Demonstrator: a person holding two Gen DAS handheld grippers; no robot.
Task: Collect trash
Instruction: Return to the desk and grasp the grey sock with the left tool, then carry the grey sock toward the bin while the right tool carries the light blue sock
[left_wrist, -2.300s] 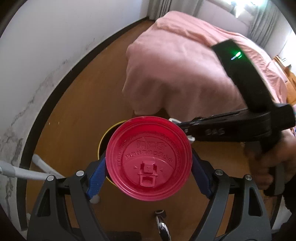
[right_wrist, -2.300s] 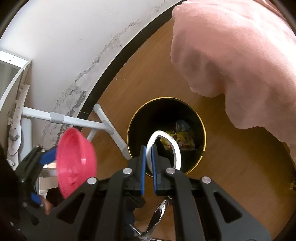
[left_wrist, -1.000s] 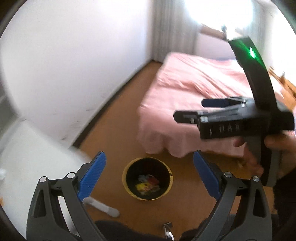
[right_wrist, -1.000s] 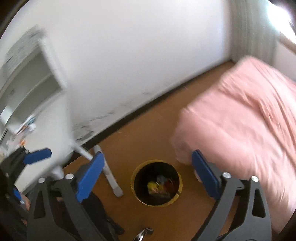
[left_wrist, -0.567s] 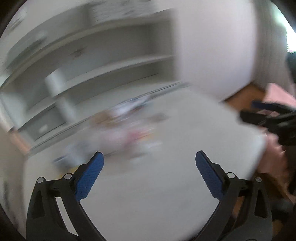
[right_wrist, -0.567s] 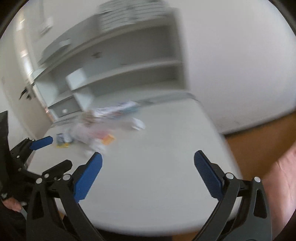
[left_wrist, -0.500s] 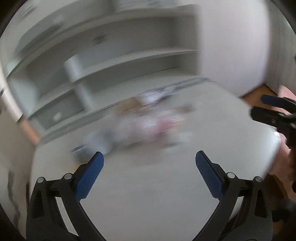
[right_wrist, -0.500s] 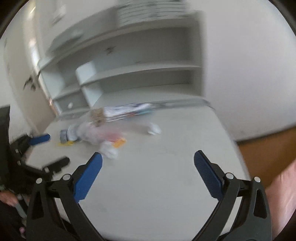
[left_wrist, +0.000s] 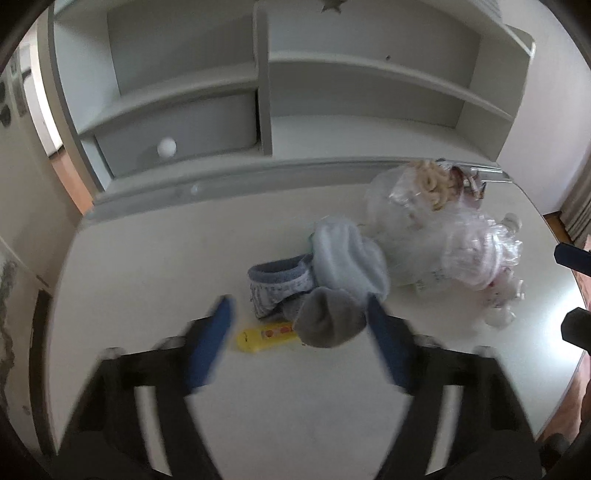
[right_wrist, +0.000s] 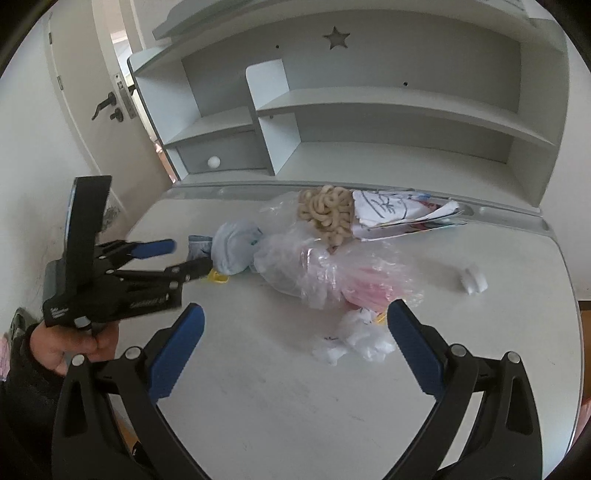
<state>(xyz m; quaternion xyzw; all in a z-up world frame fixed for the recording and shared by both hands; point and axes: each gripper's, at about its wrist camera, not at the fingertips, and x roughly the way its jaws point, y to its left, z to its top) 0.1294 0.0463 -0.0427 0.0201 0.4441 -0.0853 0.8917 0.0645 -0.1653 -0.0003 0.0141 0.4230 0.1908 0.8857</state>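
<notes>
On the white desk (left_wrist: 295, 406) lies a pile of trash and clothes. A yellow wrapper (left_wrist: 266, 335) lies just ahead of my left gripper (left_wrist: 299, 339), which is open and empty, its jaws blurred. Grey and blue socks (left_wrist: 325, 280) lie beside the wrapper. Crumpled clear plastic (right_wrist: 325, 266) with pink inside lies in front of my right gripper (right_wrist: 293, 347), which is open and empty. White crumpled tissue (right_wrist: 354, 339) lies between its jaws. A small white scrap (right_wrist: 472, 282) lies to the right. The left gripper also shows in the right wrist view (right_wrist: 181, 254).
A grey shelf unit (right_wrist: 369, 110) with a drawer (left_wrist: 177, 136) stands at the back of the desk. A beige ring-shaped bundle (right_wrist: 328, 214) and papers (right_wrist: 399, 214) lie behind the plastic. A door (right_wrist: 74, 110) is at the left. The desk's right edge (left_wrist: 576, 354) borders wooden floor.
Both grippers let their trash go into the bin on the floor, then swung up and left to the desk. They are now open over the pile; the left jaws are narrower.
</notes>
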